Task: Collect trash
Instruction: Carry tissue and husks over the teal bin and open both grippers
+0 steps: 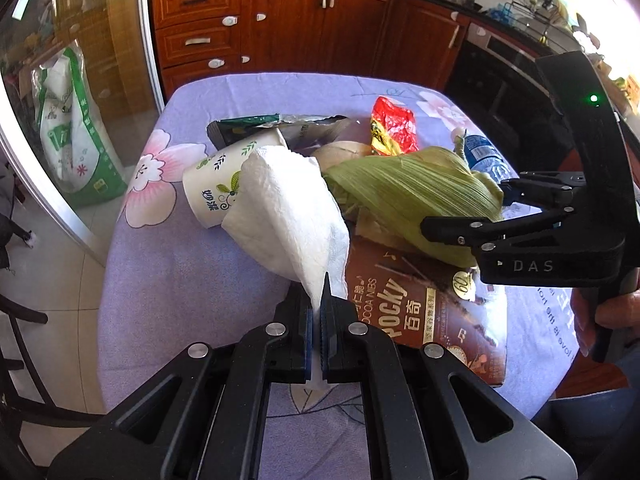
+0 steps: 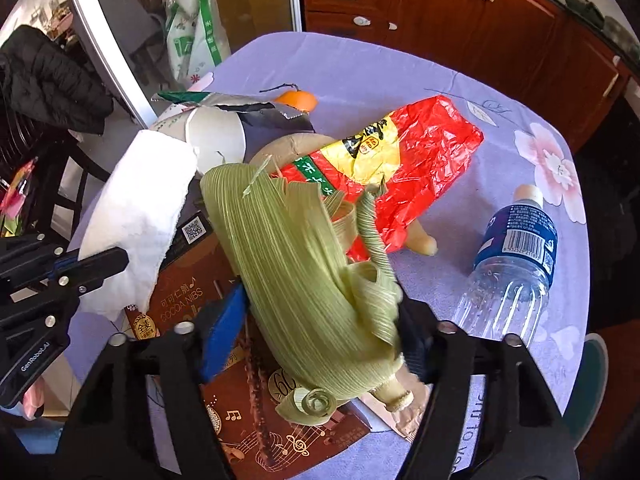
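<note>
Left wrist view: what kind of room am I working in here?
Most likely a home kitchen: wooden cabinets with drawers line the wall, a dish rack sits on the counter, and a built-in oven is below. The trash lies on a table with a floral cloth.

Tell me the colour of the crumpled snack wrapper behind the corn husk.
Red with a yellow patch and green stripe; the snack wrapper shows best in the right wrist view.

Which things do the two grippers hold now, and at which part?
The left gripper pinches the white paper towel by its lower corner. The right gripper has its jaws around the corn husk's stalk end.
</note>
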Demonstrator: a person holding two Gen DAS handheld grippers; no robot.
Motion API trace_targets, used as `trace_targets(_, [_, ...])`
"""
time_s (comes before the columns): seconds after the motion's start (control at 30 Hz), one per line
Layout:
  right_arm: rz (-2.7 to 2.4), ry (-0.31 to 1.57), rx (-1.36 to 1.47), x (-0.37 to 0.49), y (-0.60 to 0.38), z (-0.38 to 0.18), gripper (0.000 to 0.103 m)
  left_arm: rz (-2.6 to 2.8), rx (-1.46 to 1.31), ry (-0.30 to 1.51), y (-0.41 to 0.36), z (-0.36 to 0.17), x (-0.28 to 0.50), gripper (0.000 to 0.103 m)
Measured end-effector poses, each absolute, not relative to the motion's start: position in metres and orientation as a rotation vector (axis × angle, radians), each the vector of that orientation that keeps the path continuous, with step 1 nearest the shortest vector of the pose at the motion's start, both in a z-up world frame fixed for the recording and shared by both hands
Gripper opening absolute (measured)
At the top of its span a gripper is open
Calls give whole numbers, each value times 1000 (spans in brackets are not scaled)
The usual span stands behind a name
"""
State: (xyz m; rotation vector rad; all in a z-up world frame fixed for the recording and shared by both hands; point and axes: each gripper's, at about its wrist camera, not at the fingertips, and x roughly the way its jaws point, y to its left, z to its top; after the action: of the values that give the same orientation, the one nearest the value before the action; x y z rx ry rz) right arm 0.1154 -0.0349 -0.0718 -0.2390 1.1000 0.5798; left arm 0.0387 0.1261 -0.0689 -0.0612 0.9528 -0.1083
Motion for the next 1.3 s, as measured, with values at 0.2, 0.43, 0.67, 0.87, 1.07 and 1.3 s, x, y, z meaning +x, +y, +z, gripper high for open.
trace_targets(0.2, [617,1075,-184,90,-49,-49,26,-109,-28,921,113,-54,27,3])
trace_targets(0.43, [628,966,-142,54,-77,5,23,-120,-2,861,93,-23,4,3])
trace_targets(0.67, [434,846,-7,41,-158,45,23,-249,66,800,38,15,-2,3])
trace_targets(0.87, [238,807,100,32,-256,43,23,-441,143,806,-55,24,16,3])
trace_targets(1.07, [57,771,181,23,-355,27,23,-620,181,860,-163,8,47,3])
trace_targets(1.3, [-61,809,285,27,-443,-14,24,-725,245,965,-274,-42,91,3])
